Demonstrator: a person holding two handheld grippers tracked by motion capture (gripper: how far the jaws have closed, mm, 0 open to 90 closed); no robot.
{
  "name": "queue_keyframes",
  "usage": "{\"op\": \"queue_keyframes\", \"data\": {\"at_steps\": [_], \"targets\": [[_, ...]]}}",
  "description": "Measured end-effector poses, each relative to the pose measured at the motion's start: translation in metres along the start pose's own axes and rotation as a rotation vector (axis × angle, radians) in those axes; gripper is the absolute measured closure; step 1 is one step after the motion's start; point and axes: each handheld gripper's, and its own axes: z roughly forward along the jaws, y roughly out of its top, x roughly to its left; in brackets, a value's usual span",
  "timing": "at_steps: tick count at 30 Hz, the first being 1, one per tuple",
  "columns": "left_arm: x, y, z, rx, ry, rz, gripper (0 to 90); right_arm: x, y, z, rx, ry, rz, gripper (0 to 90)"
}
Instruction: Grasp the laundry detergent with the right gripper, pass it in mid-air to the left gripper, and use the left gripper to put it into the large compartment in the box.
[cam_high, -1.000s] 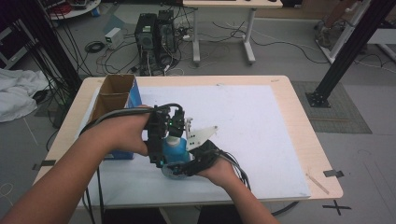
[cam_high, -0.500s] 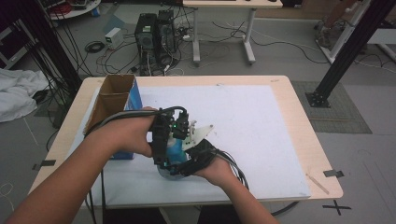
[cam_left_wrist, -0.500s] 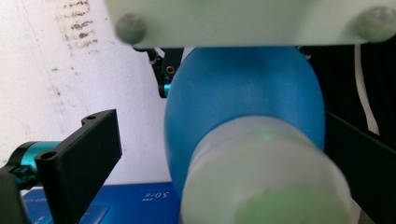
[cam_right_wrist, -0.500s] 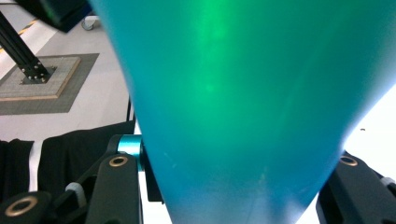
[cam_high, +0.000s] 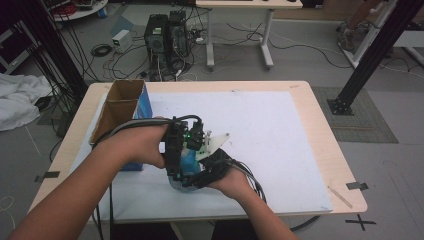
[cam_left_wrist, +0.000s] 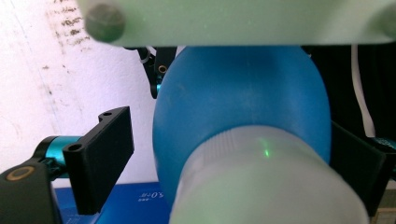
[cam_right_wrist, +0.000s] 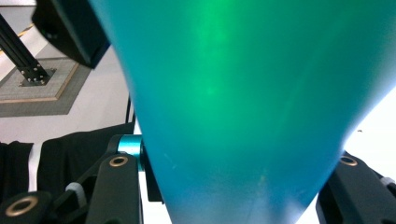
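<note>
A blue bottle (cam_high: 188, 161) with a pale cap (cam_left_wrist: 261, 182) stands low over the white sheet near the table's front. My right gripper (cam_high: 199, 176) is shut on its body; in the right gripper view the bottle (cam_right_wrist: 243, 93) spans the space between both jaws (cam_right_wrist: 233, 168). My left gripper (cam_high: 181, 145) comes in from the left at the bottle's top. In the left gripper view the cap and blue shoulder (cam_left_wrist: 243, 93) sit between its jaws (cam_left_wrist: 229, 133), which have just been closing. A gap still shows beside the left jaw, so that gripper is open.
An open cardboard box (cam_high: 120, 105) with a blue side stands at the left of the table (cam_high: 325, 155), close behind my left hand. The white sheet (cam_high: 270, 130) covers most of the top. Cables trail from both grippers toward the front edge.
My left gripper has shifted slightly right, closer over the bottle's top. The right hand and the bottle have stayed where they were.
</note>
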Motion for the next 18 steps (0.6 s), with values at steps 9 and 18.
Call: {"op": "queue_keyframes", "data": {"at_steps": [9,18], "targets": [[0.0019,0.0011,0.0007,0.006,-0.008,-0.003,16.9,-0.001,-0.0003,-0.001,0.0,0.001,0.003,46.0],[0.0029,0.0022,0.0018,0.015,-0.011,0.002,20.6,-0.0017,-0.0006,-0.0007,0.002,0.003,0.005,46.0]]}}
